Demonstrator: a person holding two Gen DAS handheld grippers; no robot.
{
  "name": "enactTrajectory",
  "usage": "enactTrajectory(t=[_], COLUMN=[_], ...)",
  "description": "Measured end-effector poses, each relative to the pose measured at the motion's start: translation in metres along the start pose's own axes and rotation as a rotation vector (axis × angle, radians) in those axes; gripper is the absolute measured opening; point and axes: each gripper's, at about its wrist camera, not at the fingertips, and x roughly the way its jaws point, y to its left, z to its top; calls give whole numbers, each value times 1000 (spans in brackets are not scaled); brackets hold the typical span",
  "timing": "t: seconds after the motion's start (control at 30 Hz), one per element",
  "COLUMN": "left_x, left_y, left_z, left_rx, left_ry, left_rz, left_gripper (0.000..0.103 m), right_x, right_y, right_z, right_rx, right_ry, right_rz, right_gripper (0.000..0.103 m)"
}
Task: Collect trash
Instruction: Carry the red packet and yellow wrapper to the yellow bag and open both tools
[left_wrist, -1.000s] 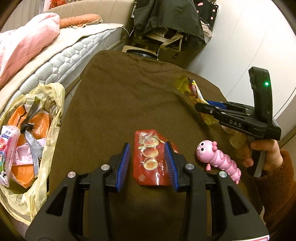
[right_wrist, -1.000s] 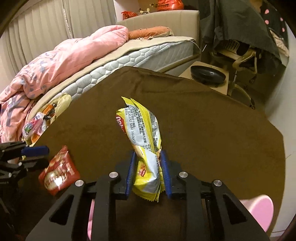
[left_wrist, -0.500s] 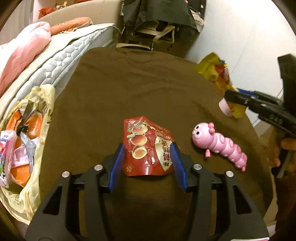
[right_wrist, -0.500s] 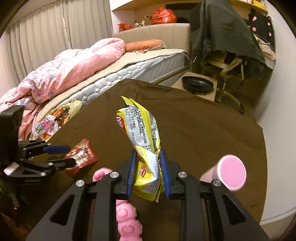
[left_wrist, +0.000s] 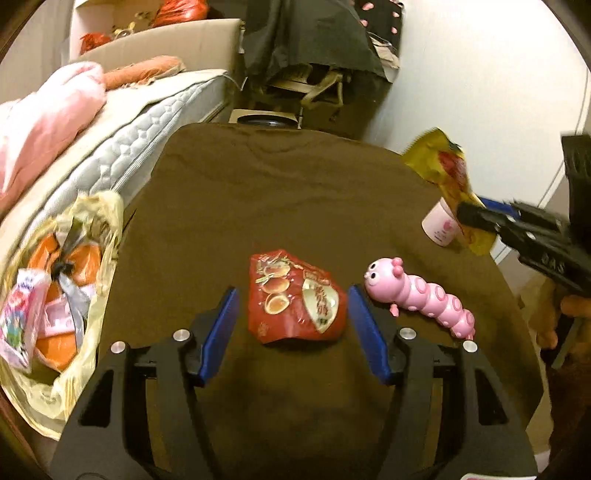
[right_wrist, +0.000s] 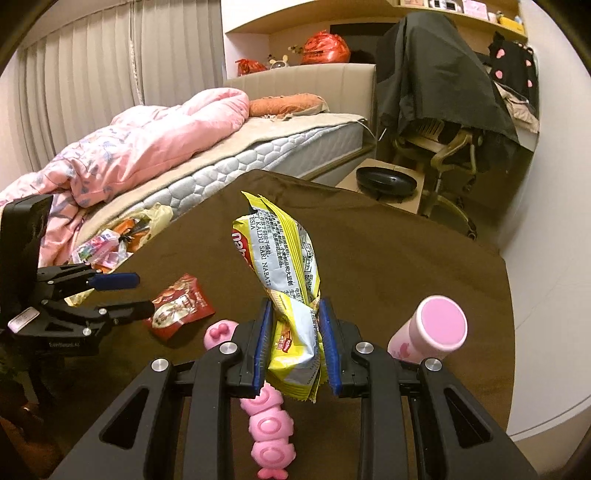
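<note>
Partly hidden – pink caterpillar toy (right_wrist: 271, 441) behind yellow wrapper (right_wrist: 288, 295)

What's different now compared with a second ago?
The left gripper has just opened its fingers wider around the red packet, which lies flat, ungripped. The right gripper lifted the yellow wrapper higher, away from the table. The pink caterpillar toy stayed put.

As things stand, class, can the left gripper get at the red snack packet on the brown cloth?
Probably yes: the left gripper has just been opening, its jaws straddle the red snack packet without pressing it, and nothing lies between them.
</note>
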Motion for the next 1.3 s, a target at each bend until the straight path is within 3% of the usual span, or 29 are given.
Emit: enactTrajectory(t=[0.17,0.2,0.23,0.3,0.63,0.77,0.9,1.1,1.3], left_x=[23,26,26,28,-26,-61,-91,-109,-101], left_y=[-3,-6,-9,-11,9,42,98,168,202], left_z=[-8,-10,-10,-10,1,4,-3,-24,-44], left_rx=[-6,3,21,23,-39,-77,-150,-262,-302], left_ry=[57,62,57,76,-45,-110,-153,-148,-100], left_rz=[18,24,29,-3,-18,42,147,211,197], left_gripper=[56,49,33,19,16,16,16,16,16], right_x=[3,4,4,4,1,9,26,59,105], right_y=[-3,-3,-4,-4,24,58,107,182,231], right_z=[-15,-16,-18,-19,0,23,50,79,94], right_rx=[48,52,56,60,-3,-64,-151,-253,-280], right_ry=[11,12,13,15,-19,-35,-34,-16,38], right_rz=[18,19,21,21,44,92,162,267,359], right_gripper=[24,24,24,24,25,25,25,25,25])
